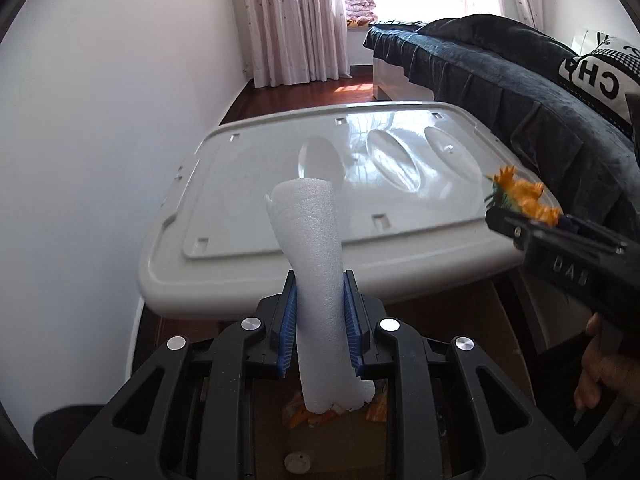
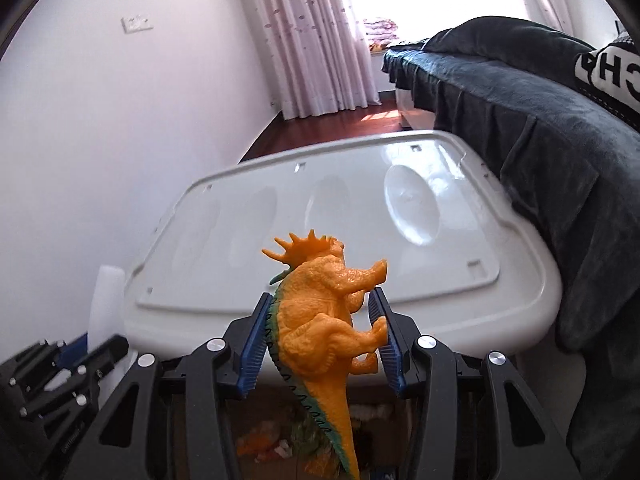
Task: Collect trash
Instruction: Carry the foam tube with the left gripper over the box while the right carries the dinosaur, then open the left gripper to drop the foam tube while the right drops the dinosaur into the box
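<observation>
My left gripper is shut on a white foam roll, held upright just in front of a white plastic bin lid. My right gripper is shut on an orange toy dinosaur with a green spiked back, also held in front of the lid. The right gripper shows in the left wrist view at the right, with the dinosaur in it. The left gripper and foam roll show at the lower left of the right wrist view. Below both grippers lies a cardboard box with several orange items.
A bed with a dark blanket stands right of the lid, a printed pillow on it. A white wall runs along the left. Pink curtains and a bright window are at the far end, above a wooden floor.
</observation>
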Demonstrator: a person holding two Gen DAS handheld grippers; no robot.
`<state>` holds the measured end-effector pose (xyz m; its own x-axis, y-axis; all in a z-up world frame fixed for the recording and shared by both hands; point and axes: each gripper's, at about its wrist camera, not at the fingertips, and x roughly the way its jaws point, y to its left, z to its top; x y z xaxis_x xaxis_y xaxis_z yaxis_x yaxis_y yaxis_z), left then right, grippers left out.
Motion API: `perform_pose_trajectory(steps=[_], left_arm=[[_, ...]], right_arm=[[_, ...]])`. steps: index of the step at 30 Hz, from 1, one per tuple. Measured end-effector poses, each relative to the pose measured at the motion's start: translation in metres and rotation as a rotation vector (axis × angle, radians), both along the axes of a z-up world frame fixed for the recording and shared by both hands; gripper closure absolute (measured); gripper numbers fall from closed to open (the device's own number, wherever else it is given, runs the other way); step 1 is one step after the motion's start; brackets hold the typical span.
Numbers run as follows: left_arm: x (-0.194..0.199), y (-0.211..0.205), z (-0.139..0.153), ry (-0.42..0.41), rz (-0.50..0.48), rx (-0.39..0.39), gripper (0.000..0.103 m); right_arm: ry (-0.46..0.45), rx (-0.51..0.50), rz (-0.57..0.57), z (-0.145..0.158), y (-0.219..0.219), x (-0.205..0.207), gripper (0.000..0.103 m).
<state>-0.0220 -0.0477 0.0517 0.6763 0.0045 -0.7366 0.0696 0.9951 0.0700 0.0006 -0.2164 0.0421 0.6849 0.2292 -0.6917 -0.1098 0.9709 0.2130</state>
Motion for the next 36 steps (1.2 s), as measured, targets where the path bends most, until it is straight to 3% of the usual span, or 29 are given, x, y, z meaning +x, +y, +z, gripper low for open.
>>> perform_pose_trajectory(steps=[6, 10, 13, 36], left_arm=[[-0.045, 0.022, -0.046, 0.081, 0.01, -0.041, 0.082], [-0.045, 0.032, -0.085, 0.19, 0.025, -0.082, 0.082], [-0.038, 0.039, -0.099, 0.24, 0.046, -0.126, 0.082], [-0.04, 0.037, -0.107, 0.262, 0.045, -0.093, 0.082]], right_arm=[[0.029, -0.077, 0.038, -0.033, 0.028, -0.07, 0.055], [0.045, -0.116, 0.044, -0.046, 0.031, -0.079, 0.055], [0.073, -0.126, 0.039, -0.053, 0.031, -0.076, 0.055], [0.11, -0.107, 0.031, -0.066, 0.029, -0.072, 0.055]])
